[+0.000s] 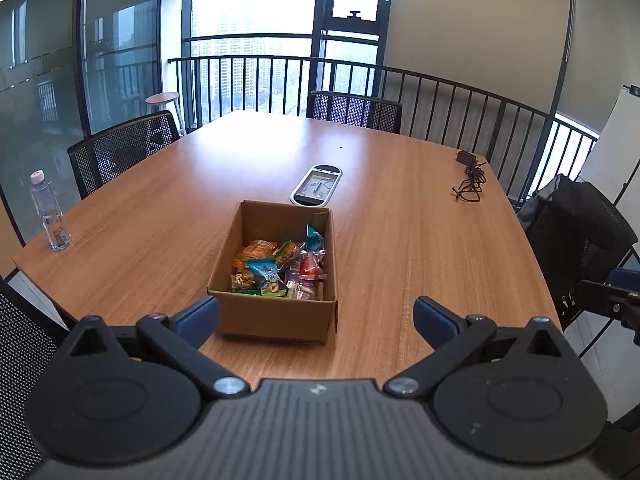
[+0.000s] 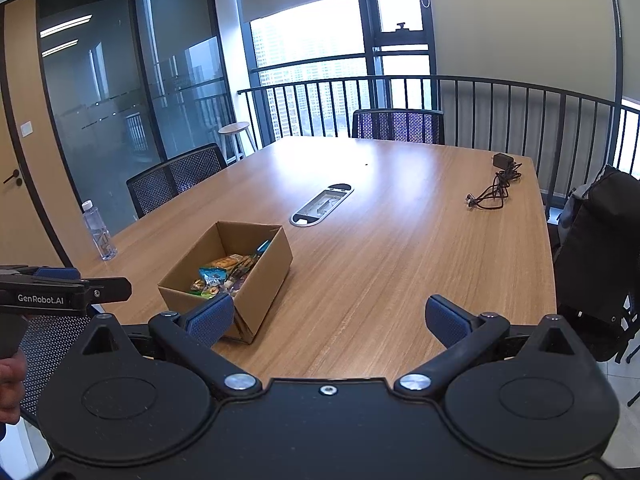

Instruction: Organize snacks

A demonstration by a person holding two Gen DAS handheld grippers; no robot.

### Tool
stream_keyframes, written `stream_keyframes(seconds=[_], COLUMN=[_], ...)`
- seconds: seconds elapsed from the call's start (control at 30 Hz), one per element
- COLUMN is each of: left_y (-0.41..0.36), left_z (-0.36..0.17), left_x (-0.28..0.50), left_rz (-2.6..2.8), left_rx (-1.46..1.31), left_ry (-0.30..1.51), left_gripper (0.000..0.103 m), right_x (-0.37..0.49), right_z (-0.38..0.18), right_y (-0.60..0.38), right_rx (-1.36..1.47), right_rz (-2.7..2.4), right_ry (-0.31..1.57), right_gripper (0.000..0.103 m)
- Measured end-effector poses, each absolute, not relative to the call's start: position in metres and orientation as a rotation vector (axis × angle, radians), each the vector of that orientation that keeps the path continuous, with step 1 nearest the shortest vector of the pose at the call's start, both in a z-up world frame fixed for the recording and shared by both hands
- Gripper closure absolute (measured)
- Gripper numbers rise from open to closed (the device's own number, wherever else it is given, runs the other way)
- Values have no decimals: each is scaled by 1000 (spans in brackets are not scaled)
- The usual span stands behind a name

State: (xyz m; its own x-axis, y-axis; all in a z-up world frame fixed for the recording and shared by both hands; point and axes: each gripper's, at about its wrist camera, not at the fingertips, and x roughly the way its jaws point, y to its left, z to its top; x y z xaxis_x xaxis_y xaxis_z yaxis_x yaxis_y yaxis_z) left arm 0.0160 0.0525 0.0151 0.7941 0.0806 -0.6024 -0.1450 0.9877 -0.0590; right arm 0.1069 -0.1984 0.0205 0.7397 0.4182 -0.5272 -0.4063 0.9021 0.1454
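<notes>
An open cardboard box [image 1: 276, 316] stands on the wooden table [image 1: 400, 248] near its front edge, and several colourful snack packets [image 1: 280, 268] lie inside it. My left gripper [image 1: 316, 320] hovers just before the box, open and empty, blue pads wide apart. In the right wrist view the box [image 2: 264, 280] sits to the left of centre with the snack packets [image 2: 224, 278] showing. My right gripper [image 2: 328, 320] is open and empty, its left pad [image 2: 210, 322] overlapping the box's near corner. The left gripper's body [image 2: 60, 296] shows at the far left, held by a hand [image 2: 10, 380].
A water bottle [image 1: 50, 212] stands at the table's left edge. A silver cable port [image 1: 317, 184] is set into the table behind the box. A black charger with cable [image 1: 470, 178] lies far right. Mesh chairs [image 1: 124, 148] surround the table; a bag [image 1: 576, 236] rests on the right chair.
</notes>
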Motion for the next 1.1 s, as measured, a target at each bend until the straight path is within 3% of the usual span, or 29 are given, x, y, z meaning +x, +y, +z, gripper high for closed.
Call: stream_keyframes(seconds=[1.1], left_y=[52], left_z=[9], left_x=[15], left_rz=[105], left_rx=[-111], left_ry=[658], left_gripper=[0], right_x=[105], right_z=[15], right_y=[-196], right_rx=[19], right_rz=[466], right_ry=[599], right_gripper=[0])
